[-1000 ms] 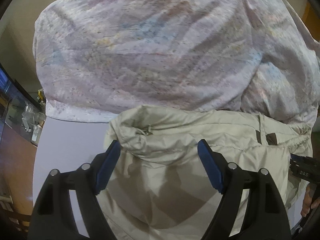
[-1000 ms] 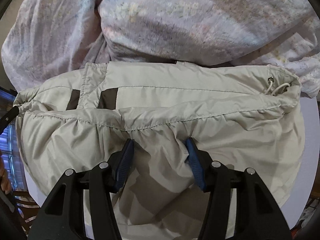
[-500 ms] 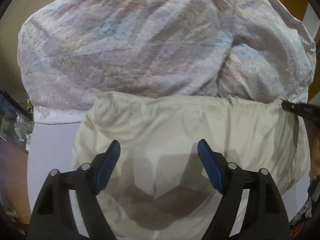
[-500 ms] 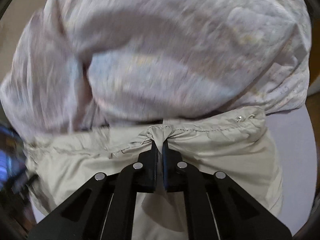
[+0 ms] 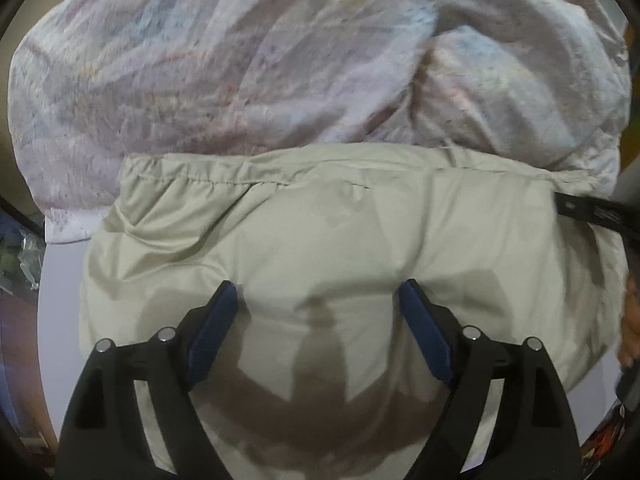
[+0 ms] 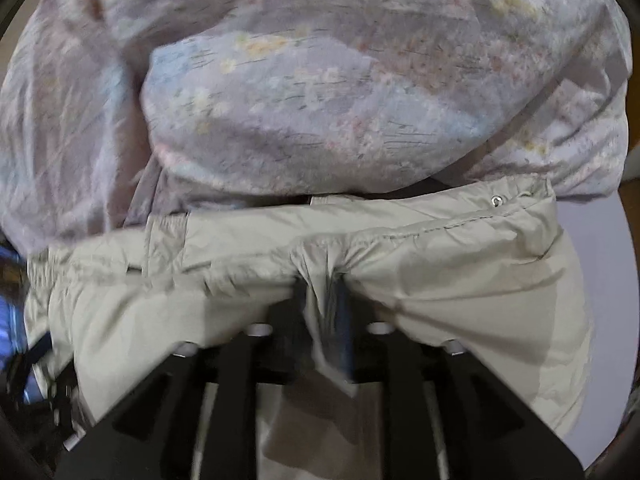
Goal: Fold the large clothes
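Here the beige jacket (image 5: 344,240) lies folded and puffy on a pale table (image 5: 60,280), its stitched, gathered hem running across the far side where it meets a big heap of pastel flowered bedding (image 5: 240,60) that fills the whole background. In the right wrist view the same jacket (image 6: 460,272) spreads across the middle, with a small metal eyelet (image 6: 496,200) near its far right corner and the flowered bedding (image 6: 320,100) piled just behind and partly over its far edge. The left gripper (image 5: 318,304) hangs over the near half of the jacket, its blue pads (image 5: 214,320) spread wide apart and gripping nothing; its jaws have just been opening a little further, with only flat cloth below them and the gripper's shadow falling on the fabric. The right gripper (image 6: 320,292) sits at a bunched ridge of the jacket's hem: a tuck of beige cloth stands between its dark fingers (image 6: 342,304), which have just been parting after a tight pinch; the picture is blurred there, so whether the pads press on the fold cannot be told. At the right edge of the left wrist view a black finger of the right gripper (image 5: 592,212) reaches over the jacket's edge, with part of a hand (image 5: 630,320) below it
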### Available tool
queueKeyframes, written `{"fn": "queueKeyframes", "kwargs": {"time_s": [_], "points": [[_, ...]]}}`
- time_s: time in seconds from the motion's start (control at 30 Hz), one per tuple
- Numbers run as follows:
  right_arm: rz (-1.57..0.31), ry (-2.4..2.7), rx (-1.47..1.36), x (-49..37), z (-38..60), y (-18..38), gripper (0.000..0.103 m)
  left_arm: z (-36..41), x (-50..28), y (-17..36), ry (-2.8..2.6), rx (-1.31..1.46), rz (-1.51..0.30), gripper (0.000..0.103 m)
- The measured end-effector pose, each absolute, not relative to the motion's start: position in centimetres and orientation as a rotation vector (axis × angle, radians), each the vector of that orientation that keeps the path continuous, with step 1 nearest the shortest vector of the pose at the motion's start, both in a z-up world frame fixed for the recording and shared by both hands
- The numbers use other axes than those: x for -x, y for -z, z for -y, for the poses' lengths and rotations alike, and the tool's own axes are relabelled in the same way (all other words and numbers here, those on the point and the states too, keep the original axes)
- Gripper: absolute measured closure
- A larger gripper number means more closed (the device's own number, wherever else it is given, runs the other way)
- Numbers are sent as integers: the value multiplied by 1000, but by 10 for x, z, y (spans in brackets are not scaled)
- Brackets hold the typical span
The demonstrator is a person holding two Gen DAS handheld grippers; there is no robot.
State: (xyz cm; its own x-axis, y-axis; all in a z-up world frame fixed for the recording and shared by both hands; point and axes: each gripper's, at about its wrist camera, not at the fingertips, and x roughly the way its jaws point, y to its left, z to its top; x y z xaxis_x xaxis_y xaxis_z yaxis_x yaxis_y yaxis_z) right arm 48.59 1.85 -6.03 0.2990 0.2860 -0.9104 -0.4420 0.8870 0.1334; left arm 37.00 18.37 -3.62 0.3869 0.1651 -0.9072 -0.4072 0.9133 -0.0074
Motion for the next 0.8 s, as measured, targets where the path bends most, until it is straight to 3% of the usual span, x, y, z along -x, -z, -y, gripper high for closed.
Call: {"fn": "queueKeyframes", "kwargs": {"time_s": [0.43, 0.5, 0.63, 0.8], "points": [[-1110, -484, 129, -476, 30, 72, 51, -197, -379, 67, -457, 245, -1093, 6], [-1061, -482, 85, -471, 32, 71, 59, -197, -379, 71, -464, 230, -1084, 4], [-970, -473, 5, -463, 44, 67, 60, -194, -376, 77, -467, 210, -1065, 2], [-989, -382, 95, -467, 55, 89, 61, -192, -368, 83, -475, 213, -1054, 2]]}}
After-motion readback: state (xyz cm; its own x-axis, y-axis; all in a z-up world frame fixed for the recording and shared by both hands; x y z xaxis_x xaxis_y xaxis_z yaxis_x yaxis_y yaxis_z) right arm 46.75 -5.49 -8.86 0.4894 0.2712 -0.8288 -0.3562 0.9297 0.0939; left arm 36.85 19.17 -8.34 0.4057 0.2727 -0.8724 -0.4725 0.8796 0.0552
